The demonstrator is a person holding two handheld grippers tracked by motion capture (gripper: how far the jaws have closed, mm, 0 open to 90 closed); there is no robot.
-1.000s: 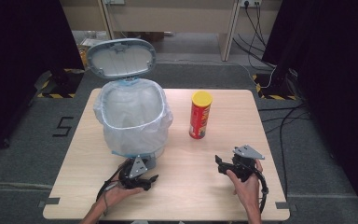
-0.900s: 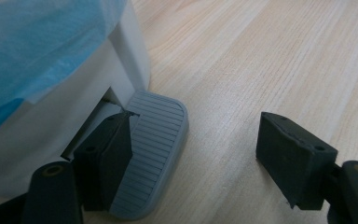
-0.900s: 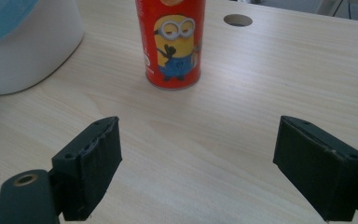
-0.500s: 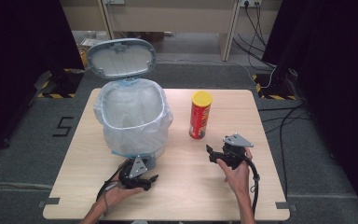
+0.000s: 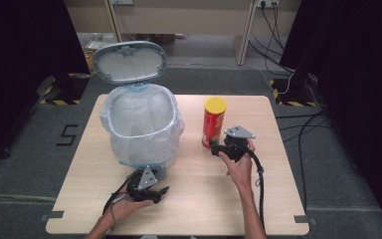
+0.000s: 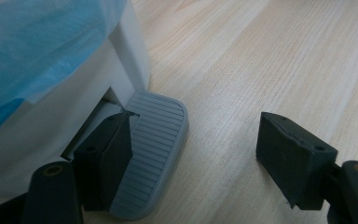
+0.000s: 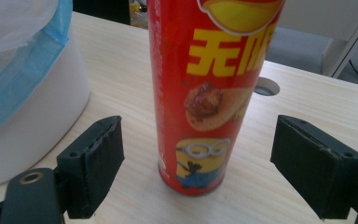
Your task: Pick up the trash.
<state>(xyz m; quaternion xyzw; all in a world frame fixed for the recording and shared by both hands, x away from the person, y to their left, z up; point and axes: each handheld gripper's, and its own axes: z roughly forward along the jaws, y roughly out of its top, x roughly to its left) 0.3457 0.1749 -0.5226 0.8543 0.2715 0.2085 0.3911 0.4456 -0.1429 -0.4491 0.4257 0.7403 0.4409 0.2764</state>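
A: Start at the right claw (image 7: 196,172). Its jaws stand wide apart with the red crisp can (image 7: 209,93) upright between them, neither pad touching it.

B: So what could spoil things from there?

A: The can is tall and narrow, standing on its base on the table (image 7: 121,74). If one pad meets it before the other, I'd expect it to tip or skid away from the claw. The jaws sit low on the can, near its foot, so a lift from there might let the top swing.

B: And the other side?

A: The left claw (image 6: 196,154) is also open. One jaw rests on the ribbed grey pedal (image 6: 156,149) at the foot of the white bin (image 5: 142,124); the other hangs over bare table, away from the bin. The lid (image 5: 128,60) stands open behind the bin. My worry: if that jaw slips off the pedal, the lid would probably drop.

B: How are the hands set?

A: From the high view, the right hand (image 5: 239,167) reaches forward from the table's near edge, its claw pointed at the can, which stands just to the right of the bin. The left hand (image 5: 124,204) lies low at the near foot of the bin, wrist close to the table, claw aimed at the bin's base.
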